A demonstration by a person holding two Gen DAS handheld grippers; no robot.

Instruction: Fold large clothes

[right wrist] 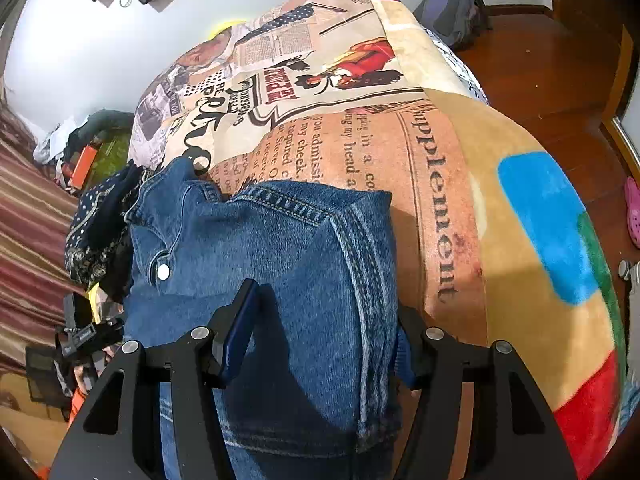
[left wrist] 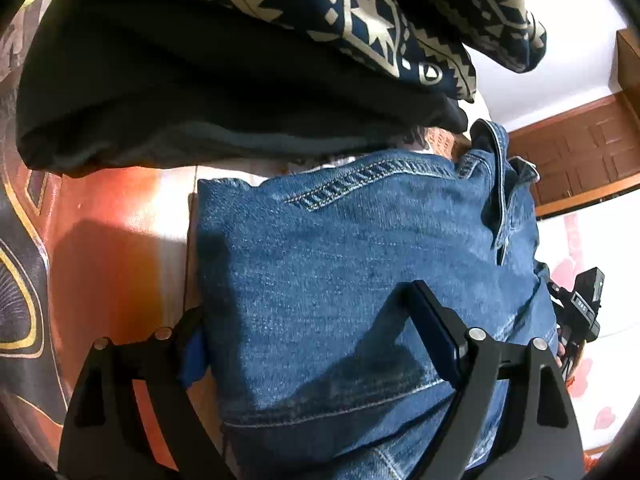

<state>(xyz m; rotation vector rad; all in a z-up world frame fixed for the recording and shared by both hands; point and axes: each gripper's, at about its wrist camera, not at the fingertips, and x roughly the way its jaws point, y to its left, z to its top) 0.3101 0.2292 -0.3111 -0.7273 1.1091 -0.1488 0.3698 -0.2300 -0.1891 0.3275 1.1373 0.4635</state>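
I have the denim jacket (right wrist: 280, 280) already folded into a compact bundle on the bed's printed blanket (right wrist: 440, 168). My left claw (left wrist: 316, 328) and right claw (right wrist: 324, 332) each straddle one edge of it, spread, not visibly pinching. Probably one last fold or tidying remains.

1. I judge this a home bedroom: a bed under a newsprint-pattern blanket (right wrist: 360, 132) fills the right wrist view.
2. Wooden floor (right wrist: 540, 72) at upper right, a backpack (right wrist: 452, 4) against the wall.
3. A pink clog (right wrist: 632, 212) at the right edge.
4. Loose clothing (right wrist: 100, 220) piled at left.
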